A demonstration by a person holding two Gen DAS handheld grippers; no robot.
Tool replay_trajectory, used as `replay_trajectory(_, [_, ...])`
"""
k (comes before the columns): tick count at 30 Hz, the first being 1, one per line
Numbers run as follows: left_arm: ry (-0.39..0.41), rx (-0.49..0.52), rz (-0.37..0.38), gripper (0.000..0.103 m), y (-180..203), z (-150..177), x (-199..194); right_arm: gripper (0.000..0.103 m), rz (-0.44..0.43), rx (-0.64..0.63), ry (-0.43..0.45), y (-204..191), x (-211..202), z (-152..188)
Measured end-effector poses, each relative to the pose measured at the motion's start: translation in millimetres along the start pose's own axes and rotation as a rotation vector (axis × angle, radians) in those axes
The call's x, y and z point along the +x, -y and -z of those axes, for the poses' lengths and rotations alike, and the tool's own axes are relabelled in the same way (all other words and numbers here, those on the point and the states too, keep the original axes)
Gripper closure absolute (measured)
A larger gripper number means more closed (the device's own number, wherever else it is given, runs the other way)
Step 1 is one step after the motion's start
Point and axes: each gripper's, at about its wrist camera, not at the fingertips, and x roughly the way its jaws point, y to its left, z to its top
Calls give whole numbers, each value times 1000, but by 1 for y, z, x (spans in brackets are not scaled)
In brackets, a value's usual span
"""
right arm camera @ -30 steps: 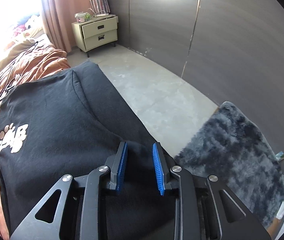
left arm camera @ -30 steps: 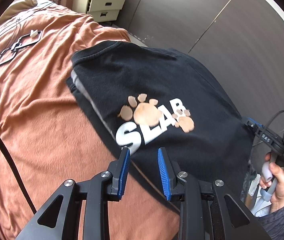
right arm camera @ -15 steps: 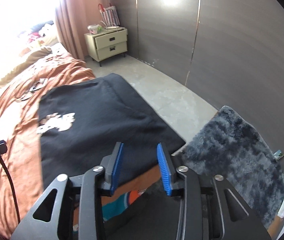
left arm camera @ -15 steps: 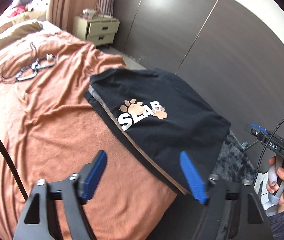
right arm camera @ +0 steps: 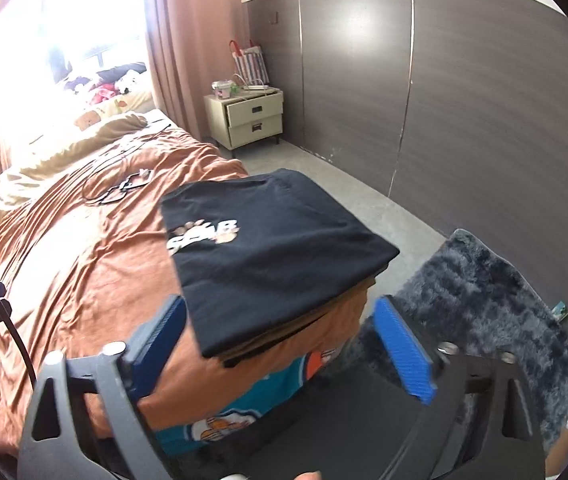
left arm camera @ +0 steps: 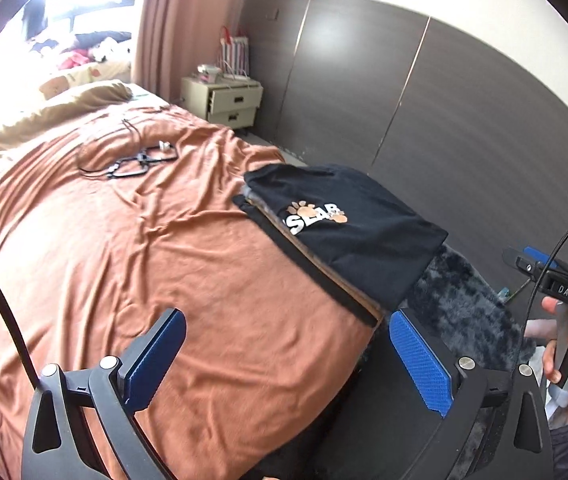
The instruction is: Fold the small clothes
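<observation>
Two hand-held grippers hang over the bed (left arm camera: 132, 248), both with jaws opening and nothing between the blue pads. Ahead of the left hand-held gripper (left arm camera: 284, 360) and a little to its right, the folded black T-shirt (left arm camera: 347, 224) (paw prints and white lettering on top) lies on a stack of folded clothes at the bed's edge. The right hand-held gripper (right arm camera: 284, 344) sits just short of the stack's near corner, a grey shaggy rug (right arm camera: 483, 304) beyond its right finger.

Open orange bedspread (left arm camera: 164, 264) (cables (left arm camera: 132, 160) farther), folded stack (left arm camera: 347, 232) right
</observation>
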Motion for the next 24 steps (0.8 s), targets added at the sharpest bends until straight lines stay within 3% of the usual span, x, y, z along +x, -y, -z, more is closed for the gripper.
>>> replay_trajectory(5, [52, 2, -29, 0, -5, 25, -49, 0, -32, 1, 36, -13, -42, 24])
replay_trajectory(11, [107, -3, -91, 0, -14, 63, -106, 0, -136, -21, 54, -27, -84, 59])
replay_trajectory(24, [191, -21, -246, 0, -22, 150, -194, 0, -226, -66, 71, -39, -134, 123])
